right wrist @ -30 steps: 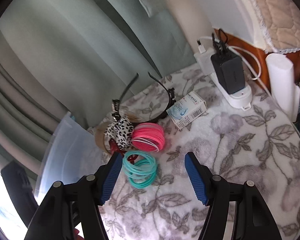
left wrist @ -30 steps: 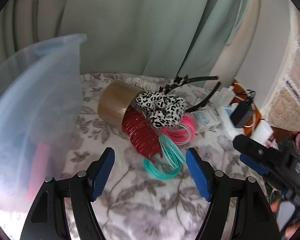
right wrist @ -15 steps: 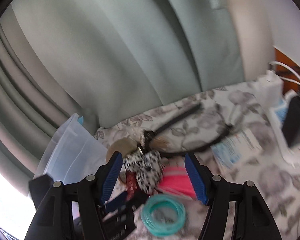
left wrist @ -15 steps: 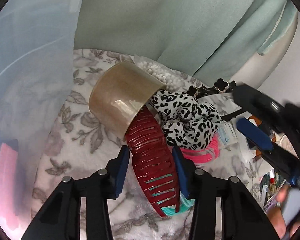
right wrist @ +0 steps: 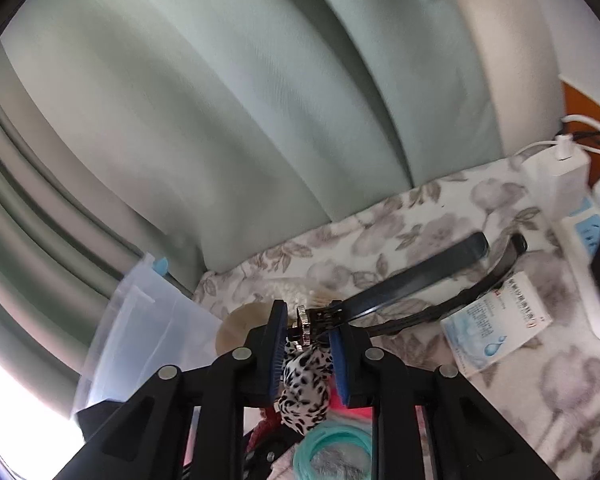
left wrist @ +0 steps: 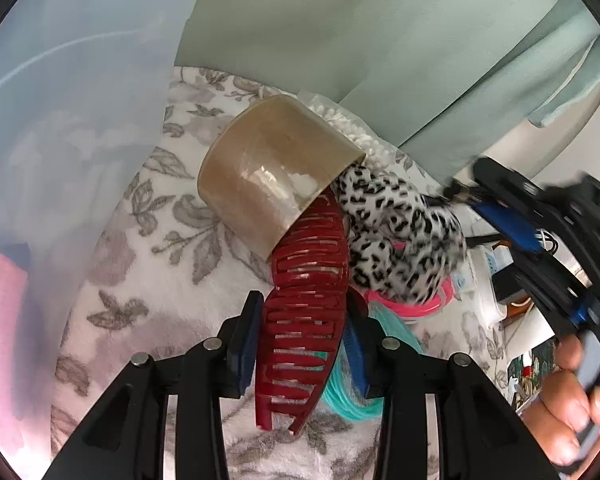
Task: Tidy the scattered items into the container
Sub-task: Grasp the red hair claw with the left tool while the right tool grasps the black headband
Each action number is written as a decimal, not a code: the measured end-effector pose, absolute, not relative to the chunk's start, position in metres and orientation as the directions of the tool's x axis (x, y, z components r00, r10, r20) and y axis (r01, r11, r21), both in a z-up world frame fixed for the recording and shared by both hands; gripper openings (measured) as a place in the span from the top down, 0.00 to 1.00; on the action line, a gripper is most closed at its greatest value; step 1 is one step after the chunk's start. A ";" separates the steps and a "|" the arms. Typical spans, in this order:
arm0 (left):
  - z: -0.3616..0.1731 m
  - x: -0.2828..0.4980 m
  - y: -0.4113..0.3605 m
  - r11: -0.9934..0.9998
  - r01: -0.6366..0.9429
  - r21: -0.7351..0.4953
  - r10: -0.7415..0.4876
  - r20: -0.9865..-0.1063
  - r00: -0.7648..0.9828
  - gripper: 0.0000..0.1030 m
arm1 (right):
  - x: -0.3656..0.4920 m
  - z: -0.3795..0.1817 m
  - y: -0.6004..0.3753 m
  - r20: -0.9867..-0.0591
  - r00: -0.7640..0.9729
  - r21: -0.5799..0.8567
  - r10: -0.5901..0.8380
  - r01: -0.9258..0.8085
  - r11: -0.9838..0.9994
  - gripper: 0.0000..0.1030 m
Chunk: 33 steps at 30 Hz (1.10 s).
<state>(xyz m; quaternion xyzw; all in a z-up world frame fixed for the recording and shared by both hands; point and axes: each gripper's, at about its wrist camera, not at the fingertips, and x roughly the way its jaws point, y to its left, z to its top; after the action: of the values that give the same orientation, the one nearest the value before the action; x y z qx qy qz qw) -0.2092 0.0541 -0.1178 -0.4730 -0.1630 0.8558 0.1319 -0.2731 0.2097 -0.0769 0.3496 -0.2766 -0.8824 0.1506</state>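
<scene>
My left gripper is shut on a dark red hair claw clip that lies on the floral cloth, its far end under a roll of brown tape. A leopard-print scrunchie lies right of it, over pink bangles and teal bangles. My right gripper is shut on the decorated top of a black headband, just above the scrunchie. The translucent plastic container stands on the left; it also shows in the right wrist view.
A small white and blue box lies right of the headband. A white power strip with plugs sits at the far right. A green curtain hangs behind the table. A bag of white beads lies behind the tape.
My left gripper closed in on the red claw clip and now grips it. My right gripper moved forward over the scrunchie and shut on the headband's top.
</scene>
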 end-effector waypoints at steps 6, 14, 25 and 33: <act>-0.119 -0.209 0.051 -0.915 -0.061 -0.399 0.372 -0.775 -0.510 0.62 | -0.239 -0.067 0.236 -0.499 -0.752 0.617 -0.431 0.041 -0.786 0.85; -0.094 -0.185 0.055 -0.922 -0.093 -0.377 0.365 -0.759 -0.539 0.63 | -0.204 -0.054 0.248 -0.474 -0.764 0.652 -0.437 0.029 -0.758 0.85; -0.036 -0.126 0.049 -0.903 -0.183 -0.388 0.414 -0.677 -0.609 0.63 | -0.148 -0.009 0.243 -0.394 -0.794 0.671 -0.464 0.096 -0.735 0.85; 0.022 -0.081 0.027 -0.891 -0.227 -0.393 0.432 -0.582 -0.689 0.63 | -0.110 0.035 0.215 -0.331 -0.797 0.645 -0.505 0.200 -0.738 0.85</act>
<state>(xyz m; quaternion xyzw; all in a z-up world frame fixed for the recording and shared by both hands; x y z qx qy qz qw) -0.0806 0.0268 0.0221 -0.3501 -0.1465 0.9072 0.1818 -0.1096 0.2153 0.0353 0.2511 -0.3041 -0.8978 0.1962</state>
